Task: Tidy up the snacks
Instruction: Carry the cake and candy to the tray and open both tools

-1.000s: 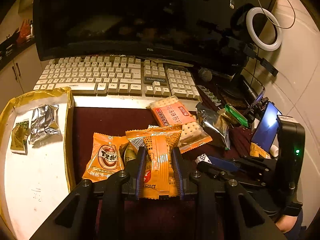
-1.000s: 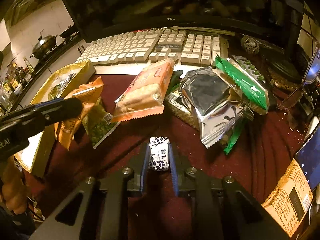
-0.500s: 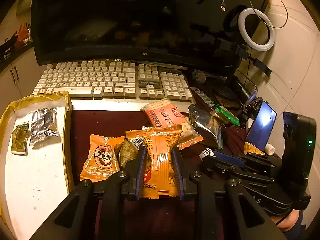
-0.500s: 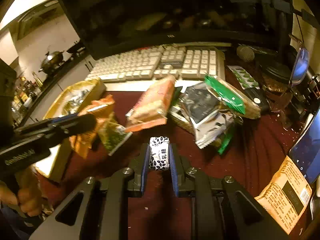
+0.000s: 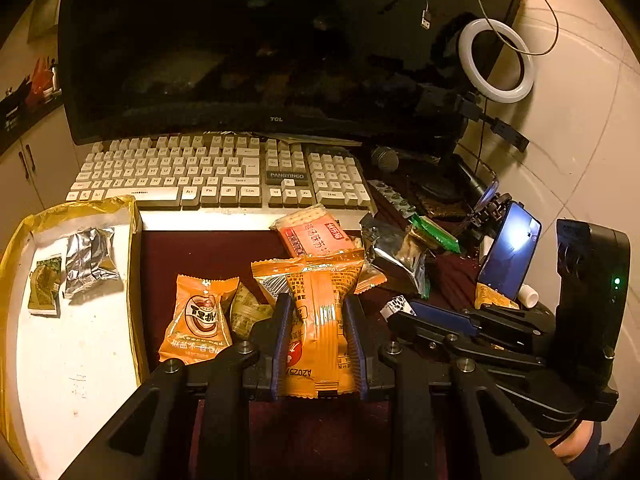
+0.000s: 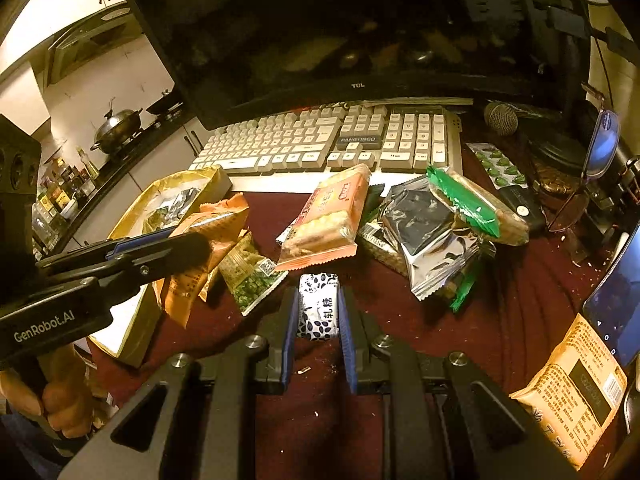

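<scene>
Grippers: both clamped on snacks, held above the dark red desk mat (image 5: 208,252).
Left gripper (image 5: 318,344): jaws pinch an orange snack pack (image 5: 320,312) at its sides; pack upright btw the blue pads, top flaring out above them.
Right gripper (image 6: 318,320): shut tight on a small white candy w/ black specks (image 6: 319,309); in left view it sits right of the left one.
Tray (image 5: 134,240): gold-rimmed, white floor, left of the mat; holds a crumpled silver packet (image 5: 90,260) and a small green sachet (image 5: 44,286), just beside each other.
Mat pile: second orange pack (image 5: 198,320) lies flat near tray edge, a green pea packet (image 6: 250,276) partly under it; cracker pack (image 6: 332,216), silver foil bag (image 6: 432,236) and green-striped bar (image 6: 464,200) heaped near the keyboard (image 5: 224,172).
Right edge: phone (image 5: 510,252) w/ lit screen, orange bag (image 6: 572,392) below it.
Hand (image 6: 60,396): grips left tool's handle.
</scene>
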`<state>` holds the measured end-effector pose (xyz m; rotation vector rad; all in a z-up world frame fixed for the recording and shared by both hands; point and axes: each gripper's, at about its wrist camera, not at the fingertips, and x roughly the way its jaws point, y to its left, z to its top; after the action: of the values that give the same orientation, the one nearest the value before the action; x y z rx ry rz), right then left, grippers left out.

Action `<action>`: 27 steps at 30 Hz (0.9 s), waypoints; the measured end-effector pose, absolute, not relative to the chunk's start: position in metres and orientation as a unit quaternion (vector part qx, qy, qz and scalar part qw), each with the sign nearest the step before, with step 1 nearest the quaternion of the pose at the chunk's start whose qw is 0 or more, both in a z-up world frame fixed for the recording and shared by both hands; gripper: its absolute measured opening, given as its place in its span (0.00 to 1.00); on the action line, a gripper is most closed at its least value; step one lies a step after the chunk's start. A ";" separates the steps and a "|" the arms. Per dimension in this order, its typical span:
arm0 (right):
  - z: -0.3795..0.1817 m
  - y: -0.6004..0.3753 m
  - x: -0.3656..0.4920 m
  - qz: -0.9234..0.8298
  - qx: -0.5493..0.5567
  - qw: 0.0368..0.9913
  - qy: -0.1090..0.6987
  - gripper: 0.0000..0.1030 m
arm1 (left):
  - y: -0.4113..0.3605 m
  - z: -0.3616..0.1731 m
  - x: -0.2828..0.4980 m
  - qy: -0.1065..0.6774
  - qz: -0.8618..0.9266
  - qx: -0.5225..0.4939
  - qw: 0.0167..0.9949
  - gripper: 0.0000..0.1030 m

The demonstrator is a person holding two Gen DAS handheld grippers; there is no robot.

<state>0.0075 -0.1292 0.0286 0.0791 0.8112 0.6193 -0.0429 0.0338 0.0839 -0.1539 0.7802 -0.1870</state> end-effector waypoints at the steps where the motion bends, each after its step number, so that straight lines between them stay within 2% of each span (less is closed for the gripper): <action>1: 0.029 -0.129 0.007 0.297 0.038 0.872 0.388 0.19 | 0.034 0.084 -0.043 0.379 -0.091 -0.074 0.918 0.26; 27: 0.040 -0.089 0.002 0.361 0.045 0.844 0.394 0.19 | 0.087 0.093 -0.066 0.354 -0.051 -0.104 0.928 0.26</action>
<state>0.0018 -0.0892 0.0396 0.0942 0.8317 0.7630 -0.0657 0.0867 0.0935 -0.2122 0.7257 -0.1035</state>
